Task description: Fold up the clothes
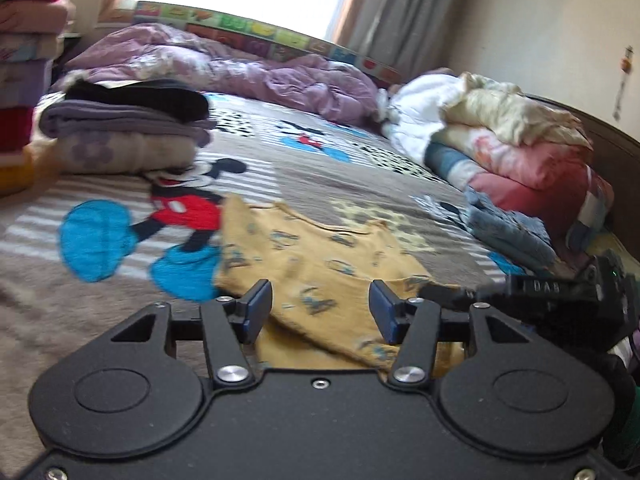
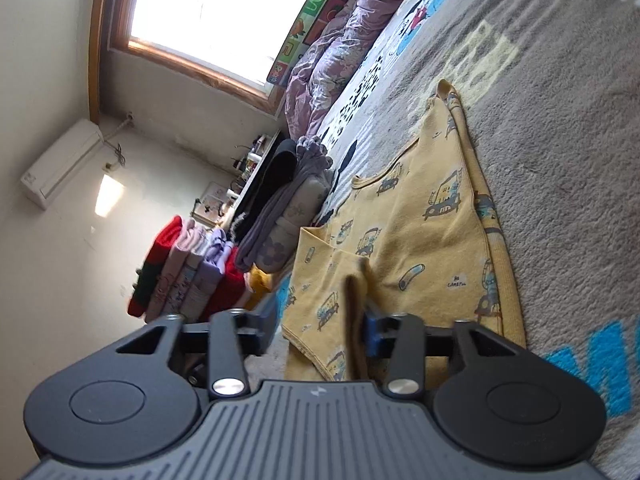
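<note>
- The yellow garment (image 2: 420,216) is spread on the bed blanket (image 1: 328,176) near its front edge, only partly folded.
- The left gripper (image 1: 320,308) is held apart, empty, above the garment.
- The right gripper (image 2: 320,320) is clamped on a raised fold of it.
- Finished folded stacks (image 1: 124,124) are seen at the left edge; folding remains.

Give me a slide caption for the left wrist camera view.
Left gripper open above a yellow printed garment spread on the cartoon blanket.

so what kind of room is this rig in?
Almost certainly a home bedroom: the work surface is a bed covered by a grey cartoon-mouse print blanket, a crumpled lilac duvet lies by the window, and a white wall-mounted air conditioner hangs in the corner.
</note>
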